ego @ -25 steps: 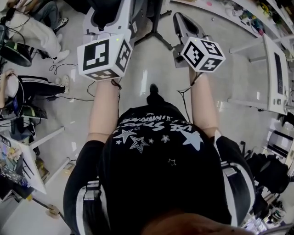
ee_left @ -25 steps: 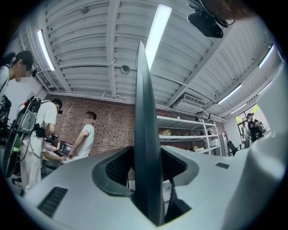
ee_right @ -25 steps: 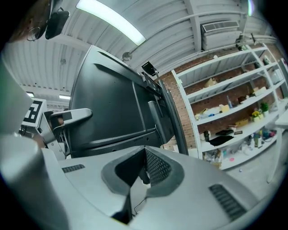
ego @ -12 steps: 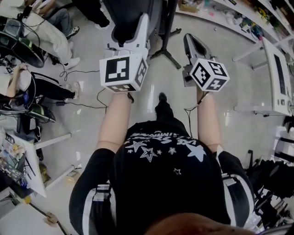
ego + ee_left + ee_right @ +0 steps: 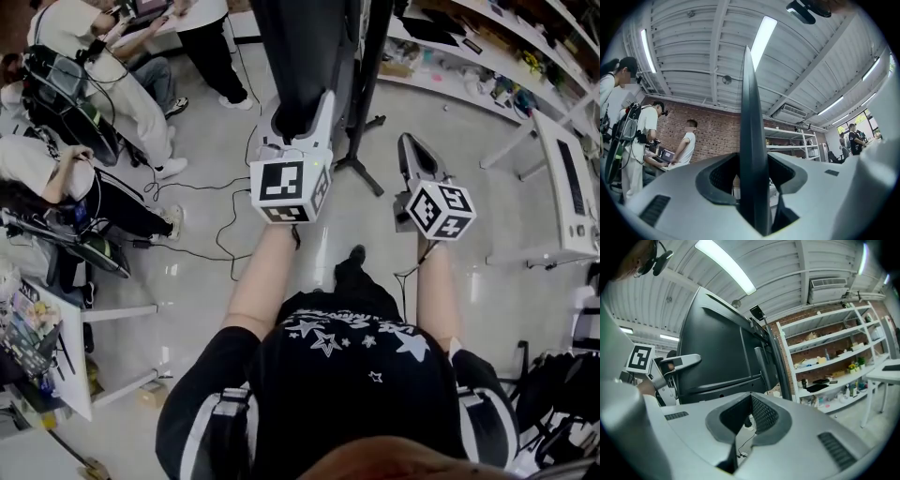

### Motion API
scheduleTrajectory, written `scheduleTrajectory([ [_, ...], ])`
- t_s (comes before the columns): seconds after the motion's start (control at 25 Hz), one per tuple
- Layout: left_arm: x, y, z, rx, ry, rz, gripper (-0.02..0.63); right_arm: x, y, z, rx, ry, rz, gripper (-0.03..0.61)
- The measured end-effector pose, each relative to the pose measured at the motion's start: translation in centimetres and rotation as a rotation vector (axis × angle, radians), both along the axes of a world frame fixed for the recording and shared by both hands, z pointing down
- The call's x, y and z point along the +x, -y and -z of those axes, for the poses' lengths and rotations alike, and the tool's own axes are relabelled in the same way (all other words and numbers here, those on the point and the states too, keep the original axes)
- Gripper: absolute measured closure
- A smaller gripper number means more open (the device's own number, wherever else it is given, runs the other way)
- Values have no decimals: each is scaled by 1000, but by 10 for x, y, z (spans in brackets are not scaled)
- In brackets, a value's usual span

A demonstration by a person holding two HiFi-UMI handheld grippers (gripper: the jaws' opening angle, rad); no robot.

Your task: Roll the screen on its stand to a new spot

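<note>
At the far left, two people in white tops (image 5: 56, 169) are sitting on the shiny grey floor (image 5: 206, 253). The left gripper (image 5: 292, 120) is pinching the thin edge of the big flat black screen (image 5: 302, 52), with one jaw on each side. The screen is standing up in front of the person, on its black metal stand (image 5: 360, 112), whose legs are resting on the floor. The right gripper (image 5: 411, 145) is hanging near the stand, not touching it. Its jaws are pressed together and holding nothing.
</note>
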State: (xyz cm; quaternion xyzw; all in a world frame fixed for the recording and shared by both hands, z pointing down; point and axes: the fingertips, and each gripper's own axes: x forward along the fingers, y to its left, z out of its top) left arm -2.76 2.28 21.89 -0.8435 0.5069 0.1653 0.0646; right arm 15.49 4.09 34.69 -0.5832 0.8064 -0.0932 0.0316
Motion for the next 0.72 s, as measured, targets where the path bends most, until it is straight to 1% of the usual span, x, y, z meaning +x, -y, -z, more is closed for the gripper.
scheduleTrajectory([
  [0.2, 3, -7, 1, -25, 13, -10, 394, 10, -22, -1, -8, -12, -9, 571],
  [0.28, 4, -12, 2, -23, 19, -9, 394, 16, -30, 0, -8, -14, -6, 571],
  [0.36, 0, -21, 5, 2, 20, 16, 393, 20, -37, 2, -5, -10, 3, 571],
  [0.48, -10, -37, 8, 33, 25, 79, 391, 21, -50, 7, 4, -11, 25, 571],
  [0.6, -20, -57, 3, 20, 20, 131, 390, 20, -69, 9, 9, -11, 52, 571],
  [0.72, -25, -79, -6, -10, 19, 155, 370, 24, -92, 6, 3, -5, 65, 571],
])
